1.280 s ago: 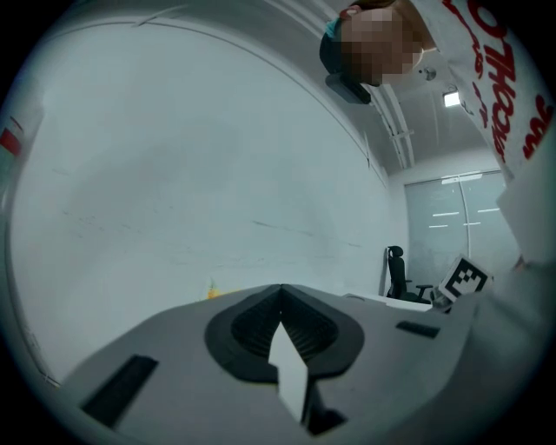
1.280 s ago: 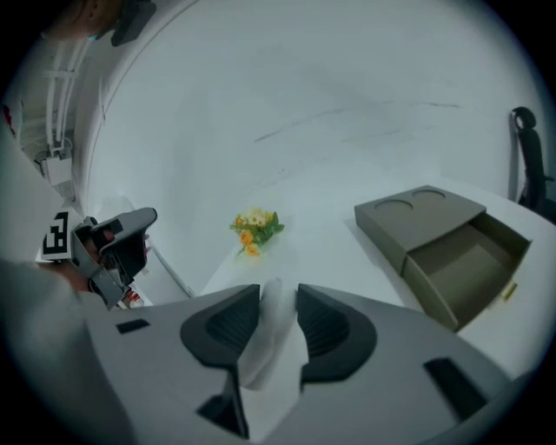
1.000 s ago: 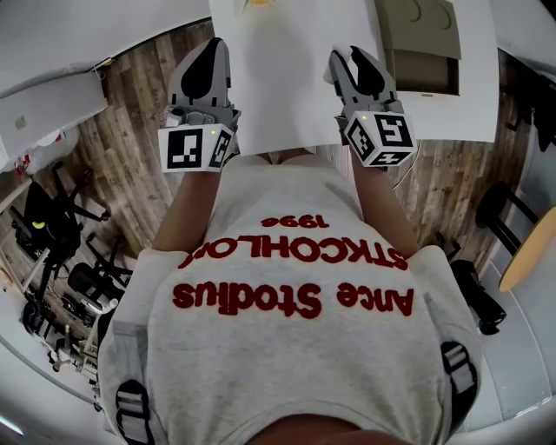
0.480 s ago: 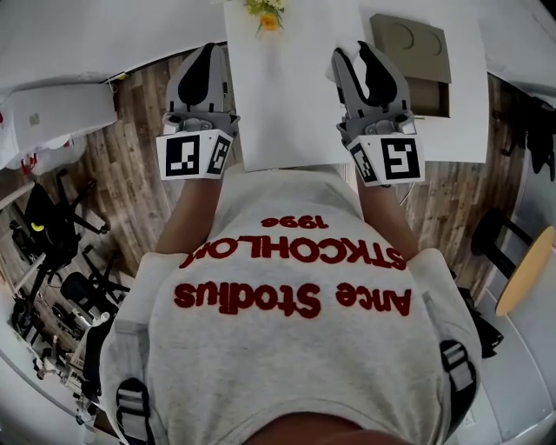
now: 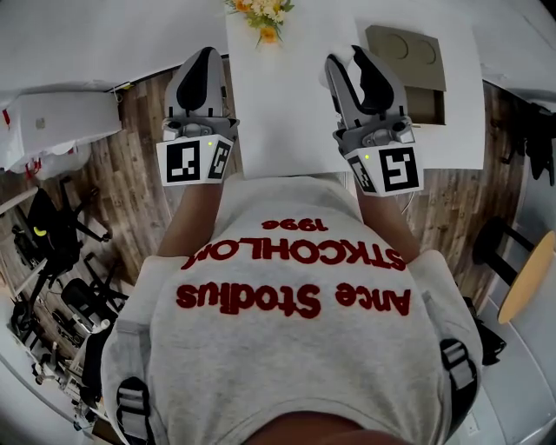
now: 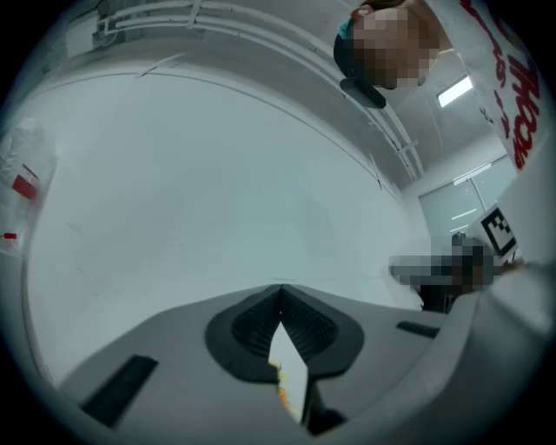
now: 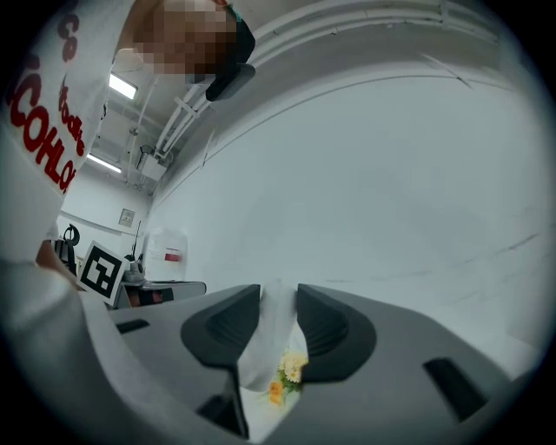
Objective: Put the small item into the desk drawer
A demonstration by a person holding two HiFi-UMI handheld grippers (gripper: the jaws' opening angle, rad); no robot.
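Observation:
In the head view both grippers are raised over the near edge of a white desk (image 5: 282,113). My right gripper (image 5: 341,61) is shut on a small white item (image 5: 334,64) that sticks out just past its tips. The right gripper view shows that pale item (image 7: 271,335) pinched between the dark pads of the right gripper (image 7: 278,291). An open olive-brown drawer (image 5: 382,39) lies just right of this gripper, with two round hollows in its lining. My left gripper (image 5: 201,56) hovers at the desk's left edge. In its own view the left gripper (image 6: 280,294) has its tips together and holds nothing.
A bunch of yellow and orange flowers (image 5: 261,13) stands at the desk's far side. Wooden floor surrounds the desk. White furniture (image 5: 52,122) and black chair bases (image 5: 52,235) are at the left. A round wooden tabletop (image 5: 528,261) is at the right.
The desk, flowers and drawer have slid down into fuller view as the head view tilted. Both grippers have kept their grip states and edged slightly forward over the desk.

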